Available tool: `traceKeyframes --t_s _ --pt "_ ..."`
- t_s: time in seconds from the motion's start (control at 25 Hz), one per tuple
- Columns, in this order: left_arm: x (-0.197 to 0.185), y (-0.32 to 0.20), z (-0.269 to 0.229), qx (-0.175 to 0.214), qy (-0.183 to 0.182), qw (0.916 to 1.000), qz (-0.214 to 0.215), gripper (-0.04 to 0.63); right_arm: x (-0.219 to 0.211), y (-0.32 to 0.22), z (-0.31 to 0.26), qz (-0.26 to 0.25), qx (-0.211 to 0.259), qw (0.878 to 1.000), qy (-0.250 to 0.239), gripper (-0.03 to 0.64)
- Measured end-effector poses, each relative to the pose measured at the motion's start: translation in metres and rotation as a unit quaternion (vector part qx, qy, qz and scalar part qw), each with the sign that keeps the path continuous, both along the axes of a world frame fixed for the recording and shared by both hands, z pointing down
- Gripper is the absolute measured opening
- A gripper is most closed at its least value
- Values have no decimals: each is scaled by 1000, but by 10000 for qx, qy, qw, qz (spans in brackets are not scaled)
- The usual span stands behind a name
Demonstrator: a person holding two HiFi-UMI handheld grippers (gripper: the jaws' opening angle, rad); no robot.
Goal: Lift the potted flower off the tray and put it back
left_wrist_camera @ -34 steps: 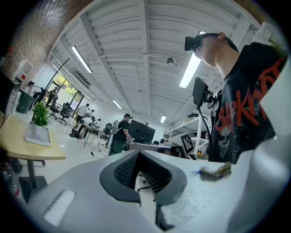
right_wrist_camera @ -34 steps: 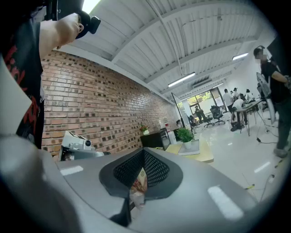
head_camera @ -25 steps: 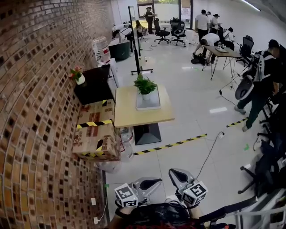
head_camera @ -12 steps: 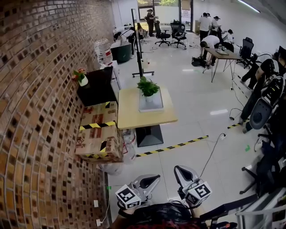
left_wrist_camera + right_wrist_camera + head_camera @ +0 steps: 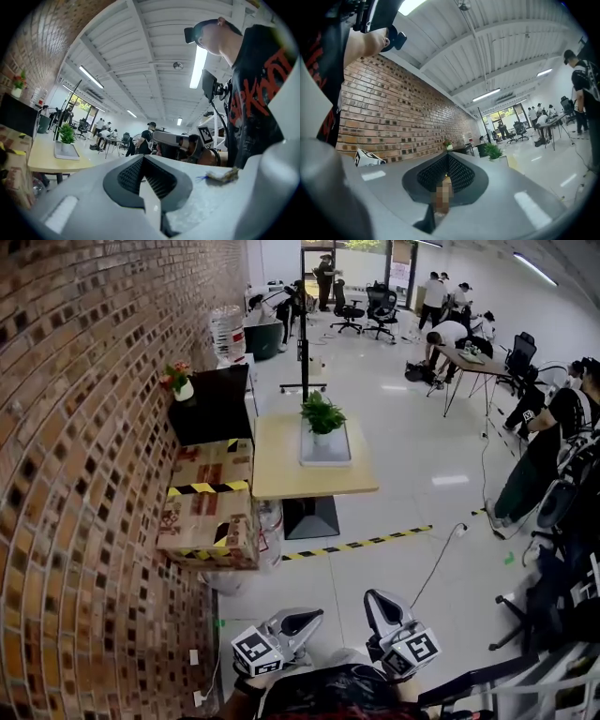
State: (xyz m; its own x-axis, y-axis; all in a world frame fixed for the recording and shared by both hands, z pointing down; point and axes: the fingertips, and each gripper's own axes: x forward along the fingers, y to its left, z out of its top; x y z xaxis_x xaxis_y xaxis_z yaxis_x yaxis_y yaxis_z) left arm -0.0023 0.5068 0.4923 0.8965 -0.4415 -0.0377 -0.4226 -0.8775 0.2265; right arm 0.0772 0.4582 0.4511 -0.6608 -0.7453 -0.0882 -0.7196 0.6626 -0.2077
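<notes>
Left gripper [image 5: 298, 622] and right gripper [image 5: 380, 606] have shifted slightly at the bottom of the head view, both clenched on nothing. The table [image 5: 281, 470] now sits a touch further right. Well ahead, its tray [image 5: 325, 457] holds the green potted plant [image 5: 322, 414], upright. Likely risks: tripping on the floor cable [image 5: 433, 563], or taking the pink-flowered pot [image 5: 180, 382] on the black cabinet [image 5: 217, 409] instead.
</notes>
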Motion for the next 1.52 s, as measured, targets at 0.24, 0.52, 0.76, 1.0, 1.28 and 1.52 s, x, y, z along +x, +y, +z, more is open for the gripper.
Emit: traceKeyframes --t_s 0.24,0.52,0.76,1.0,1.28,1.52 --pt "-21 -6 10 -153 69 9998 -69 -6 -24 -12 9 -97 -233 9997 36 3" --pt "-18 -45 10 -290 100 9995 -54 -6 -41 -61 24 -471 -302 9984 -10 3" --pt "-2 -119 -5 -240 153 9994 -202 -6 -34 -141 18 -761 -262 9967 -110 3" --pt "34 -198 -31 -24 152 9997 -166 -6 -2 -216 16 -677 -83 9970 -364 3" --pt "49 -255 -14 -536 318 9980 82 -6 0 -277 31 -610 -418 9968 -299 3" --pt "-16 -350 2 -573 444 9973 -67 -6 -50 -358 39 -622 -438 9970 158 3"
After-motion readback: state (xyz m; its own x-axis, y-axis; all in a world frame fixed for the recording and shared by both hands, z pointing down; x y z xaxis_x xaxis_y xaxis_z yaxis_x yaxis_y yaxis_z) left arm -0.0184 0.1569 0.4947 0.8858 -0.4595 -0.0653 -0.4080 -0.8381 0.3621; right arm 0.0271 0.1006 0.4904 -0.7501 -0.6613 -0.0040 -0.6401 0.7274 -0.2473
